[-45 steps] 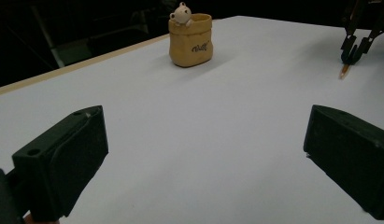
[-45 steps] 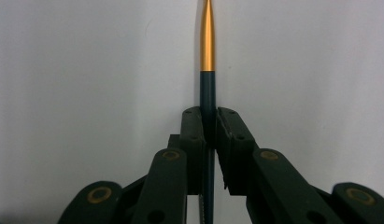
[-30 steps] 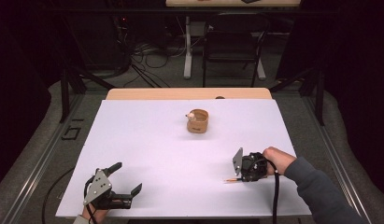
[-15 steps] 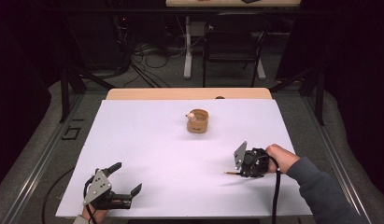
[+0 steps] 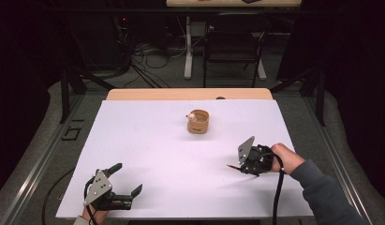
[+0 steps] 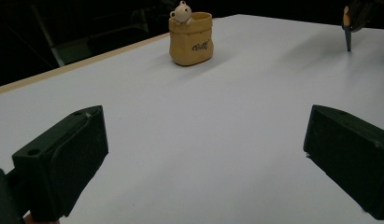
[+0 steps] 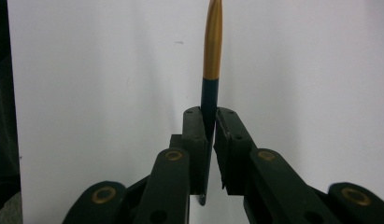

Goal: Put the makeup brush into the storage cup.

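A tan sack-shaped holder (image 5: 198,122) with a small bear figure on its rim stands upright at the table's far middle, also in the left gripper view (image 6: 191,37). My right gripper (image 5: 240,167) at the right of the table is shut on a pen (image 7: 211,70) with a dark barrel and a gold end, which sticks out past the jaws (image 5: 232,166). The pen's dark tip hangs at the top right of the left gripper view (image 6: 347,35). My left gripper (image 5: 126,179) rests open near the front left edge, nothing between its fingers (image 6: 63,158).
The white table top (image 5: 148,154) spreads between the grippers and the holder. A wooden strip (image 5: 188,93) runs along the far edge. Beyond it stand a chair (image 5: 234,47) and floor cables. A black cable (image 5: 277,197) trails from the right gripper.
The right gripper with the pen has shifted slightly left and up off the table. The left gripper has stayed in place.
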Demonstrator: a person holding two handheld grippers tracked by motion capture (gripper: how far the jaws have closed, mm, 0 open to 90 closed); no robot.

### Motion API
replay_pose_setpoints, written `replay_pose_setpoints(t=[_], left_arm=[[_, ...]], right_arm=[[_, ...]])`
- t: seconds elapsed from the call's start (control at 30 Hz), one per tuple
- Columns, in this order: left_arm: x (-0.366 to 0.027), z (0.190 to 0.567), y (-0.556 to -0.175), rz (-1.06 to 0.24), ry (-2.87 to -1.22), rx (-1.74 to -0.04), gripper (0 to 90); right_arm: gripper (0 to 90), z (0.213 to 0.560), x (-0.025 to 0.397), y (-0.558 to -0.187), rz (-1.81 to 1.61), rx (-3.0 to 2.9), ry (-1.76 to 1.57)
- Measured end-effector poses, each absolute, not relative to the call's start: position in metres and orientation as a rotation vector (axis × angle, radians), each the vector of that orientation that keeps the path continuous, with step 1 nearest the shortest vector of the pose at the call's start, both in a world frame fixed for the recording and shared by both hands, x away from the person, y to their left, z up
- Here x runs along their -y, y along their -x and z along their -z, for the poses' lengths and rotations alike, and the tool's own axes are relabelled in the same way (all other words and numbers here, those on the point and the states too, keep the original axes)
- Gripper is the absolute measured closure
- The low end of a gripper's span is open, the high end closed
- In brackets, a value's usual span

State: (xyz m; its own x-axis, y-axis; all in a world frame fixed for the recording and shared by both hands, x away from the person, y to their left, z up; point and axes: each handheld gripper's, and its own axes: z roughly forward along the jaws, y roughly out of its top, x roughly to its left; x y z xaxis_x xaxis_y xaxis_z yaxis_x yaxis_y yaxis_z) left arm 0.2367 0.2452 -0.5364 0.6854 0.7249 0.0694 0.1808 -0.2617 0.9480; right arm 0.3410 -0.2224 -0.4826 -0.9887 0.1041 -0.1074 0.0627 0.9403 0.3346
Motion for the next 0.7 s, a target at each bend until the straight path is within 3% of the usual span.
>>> replay_pose_setpoints(t=[0.7], left_arm=[[-0.245,0.536,-0.237,-0.617,-1.797,-0.722,0.0]], right_arm=[[83.1,0.464,0.236,-0.337,-0.825,-2.828,-0.325]])
